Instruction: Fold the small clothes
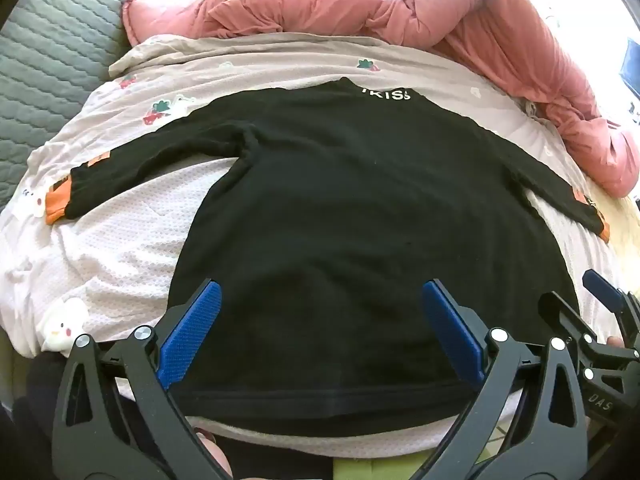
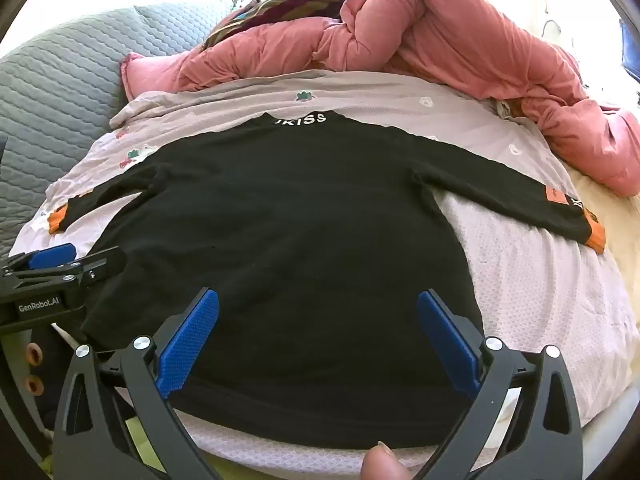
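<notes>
pink printed bedsheet [image 1: 280,60], rumpled pink duvet [image 1: 460,12], grey quilted cover [image 1: 52,40]

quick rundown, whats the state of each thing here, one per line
black long-sleeve top: spread flat, unfolded, both sleeves out to the sides
left tongs: open, empty, over the hem
right tongs: open, empty, over the hem
pink duvet: bunched up behind the top
floral bed sheet: spread under the top, wrinkled

Bed [image 1: 48,92] – pale sheet [image 1: 120,248], black top [image 1: 340,220], pink quilt [image 1: 460,12]
</notes>
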Demonstrator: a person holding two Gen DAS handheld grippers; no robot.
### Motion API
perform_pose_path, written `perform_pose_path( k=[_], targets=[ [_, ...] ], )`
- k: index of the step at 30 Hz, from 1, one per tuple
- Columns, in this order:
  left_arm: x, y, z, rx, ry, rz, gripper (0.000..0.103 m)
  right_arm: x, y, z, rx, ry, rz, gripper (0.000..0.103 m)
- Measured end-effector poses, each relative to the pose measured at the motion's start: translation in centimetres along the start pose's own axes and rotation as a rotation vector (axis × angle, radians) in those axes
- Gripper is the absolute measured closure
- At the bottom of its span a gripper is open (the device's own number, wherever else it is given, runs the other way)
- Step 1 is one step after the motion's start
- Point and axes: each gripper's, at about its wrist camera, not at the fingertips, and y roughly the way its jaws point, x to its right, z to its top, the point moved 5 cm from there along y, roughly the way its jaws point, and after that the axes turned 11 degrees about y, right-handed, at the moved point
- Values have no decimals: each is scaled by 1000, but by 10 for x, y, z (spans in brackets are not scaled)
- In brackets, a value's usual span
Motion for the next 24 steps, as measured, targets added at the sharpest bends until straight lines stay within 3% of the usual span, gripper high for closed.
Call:
perform_pose_path(
  k=[24],
  targets=[
    [-5, -3, 0, -1, -8, 3, 9, -7, -4, -1, 12, -23, -6, 4]
  ],
)
